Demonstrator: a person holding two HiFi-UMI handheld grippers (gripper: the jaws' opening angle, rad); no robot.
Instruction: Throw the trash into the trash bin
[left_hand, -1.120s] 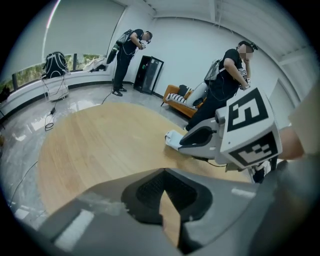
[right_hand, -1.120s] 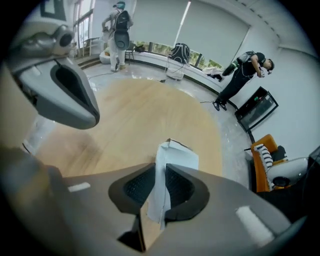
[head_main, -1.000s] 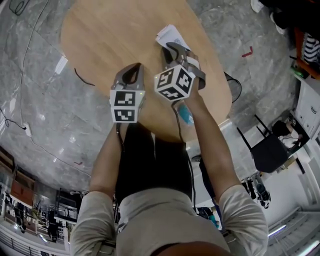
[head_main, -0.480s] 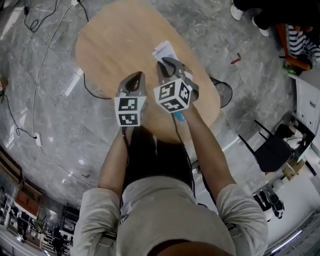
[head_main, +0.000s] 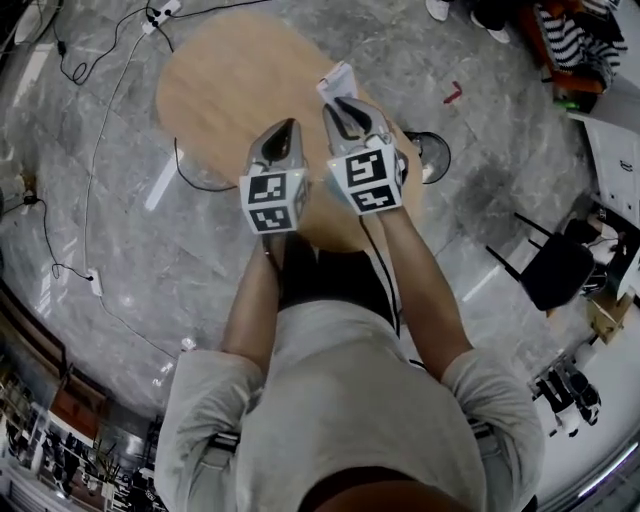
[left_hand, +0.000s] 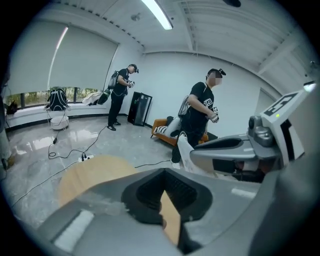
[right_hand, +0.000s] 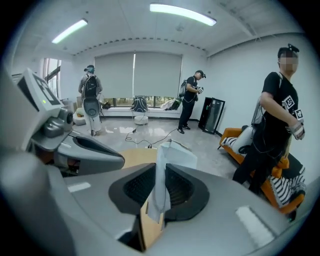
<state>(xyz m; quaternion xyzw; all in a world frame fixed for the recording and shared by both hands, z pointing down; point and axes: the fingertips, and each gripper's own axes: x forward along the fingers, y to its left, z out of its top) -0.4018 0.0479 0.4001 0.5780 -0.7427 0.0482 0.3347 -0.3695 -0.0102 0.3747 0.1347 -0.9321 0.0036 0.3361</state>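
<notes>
Head view: our right gripper (head_main: 345, 105) pinches the white paper (head_main: 337, 80) above the table (head_main: 215, 90). There's a round bin-looking thing (head_main: 428, 156) on the floor beside it, can't tell what's inside. Left gripper view: left gripper (left_hand: 162, 182) closed up, empty. Right gripper view: paper looks light and floppy, so gripping its folded middle seems right to us.

paper (head_main: 338, 80) in right claw (head_main: 345, 107), left claw (head_main: 284, 129) just left — table (head_main: 220, 90) below both
</notes>
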